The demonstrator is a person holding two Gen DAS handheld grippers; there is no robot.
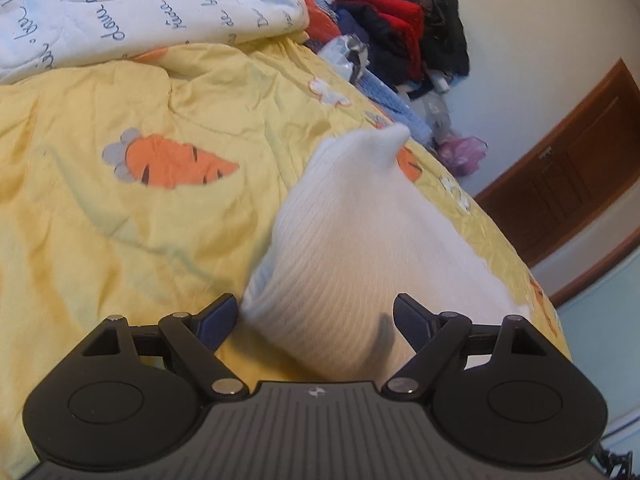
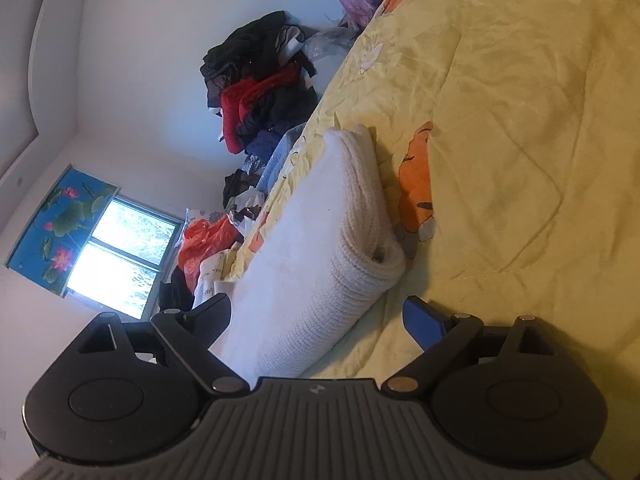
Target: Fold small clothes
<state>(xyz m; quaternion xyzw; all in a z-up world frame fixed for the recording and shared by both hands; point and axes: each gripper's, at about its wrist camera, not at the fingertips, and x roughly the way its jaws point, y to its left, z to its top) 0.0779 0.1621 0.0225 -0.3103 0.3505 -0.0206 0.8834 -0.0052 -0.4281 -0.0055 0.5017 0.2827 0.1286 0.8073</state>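
The white ribbed knit garment (image 1: 344, 248) lies on the bed's yellow carrot-print quilt (image 1: 120, 220), directly ahead of the left tongs (image 1: 316, 318). In the left wrist view those tongs stand spread, with the near end of the knit between the two pads; neither pad seems to press on it, though one sits right at its edge. The cloth is blurred here and one corner stands up in a peak, so the shape of the fold cannot be read from this side. A white quilt with script writing (image 1: 140, 8) is bunched at the head of the bed, and a heap of dark and red clothes (image 1: 404, 32) sits beyond the bed's edge.

In the right wrist view the right tongs (image 2: 318, 318) are likewise spread and pinch nothing; the knit's near end lies between them. This view shows what the other does not: the garment is already doubled over into a thick, layered bundle with a rounded folded edge (image 2: 372, 236). I judge this piece folded or nearly so, with squaring up and any further pieces left. A window (image 2: 120, 252) shows only here.
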